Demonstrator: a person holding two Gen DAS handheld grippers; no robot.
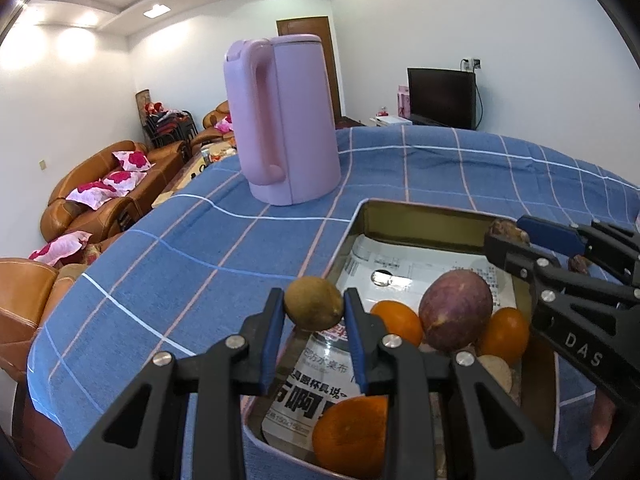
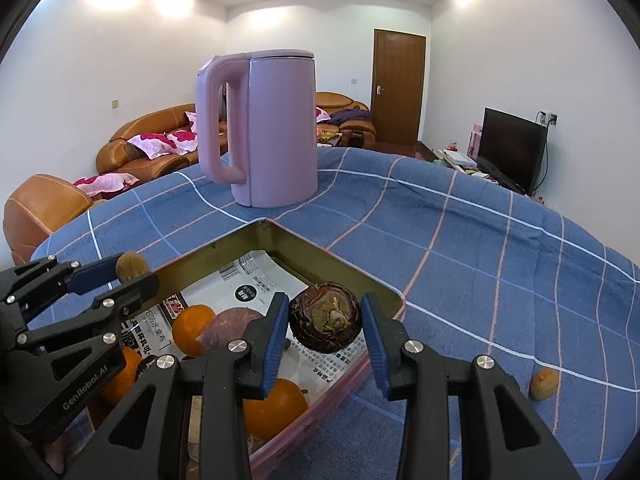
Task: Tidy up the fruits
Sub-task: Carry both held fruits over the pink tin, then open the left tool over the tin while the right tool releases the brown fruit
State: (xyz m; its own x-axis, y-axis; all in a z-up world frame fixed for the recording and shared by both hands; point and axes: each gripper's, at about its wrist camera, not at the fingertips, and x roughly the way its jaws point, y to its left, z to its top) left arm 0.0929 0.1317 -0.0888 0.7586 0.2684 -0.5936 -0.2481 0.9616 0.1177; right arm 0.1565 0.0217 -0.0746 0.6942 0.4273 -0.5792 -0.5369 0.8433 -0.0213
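Note:
My left gripper (image 1: 314, 310) is shut on a small brown kiwi-like fruit (image 1: 314, 307) and holds it over the near left rim of the metal tray (image 1: 420, 216). My right gripper (image 2: 325, 322) is shut on a dark wrinkled passion fruit (image 2: 325, 322) above the tray's right rim (image 2: 336, 258). The tray, lined with printed paper, holds several oranges (image 1: 398, 320) (image 2: 192, 328), a purple passion fruit (image 1: 456, 310) and a small tan fruit (image 1: 496, 372). Each gripper shows in the other's view: the right one (image 1: 516, 236), the left one (image 2: 128, 268).
A pink kettle (image 1: 280, 120) (image 2: 260, 128) stands on the blue checked cloth (image 1: 160, 272) behind the tray. A small brown fruit (image 2: 544, 383) lies on the cloth right of the tray. Sofas, a door and a TV stand beyond the table's edge.

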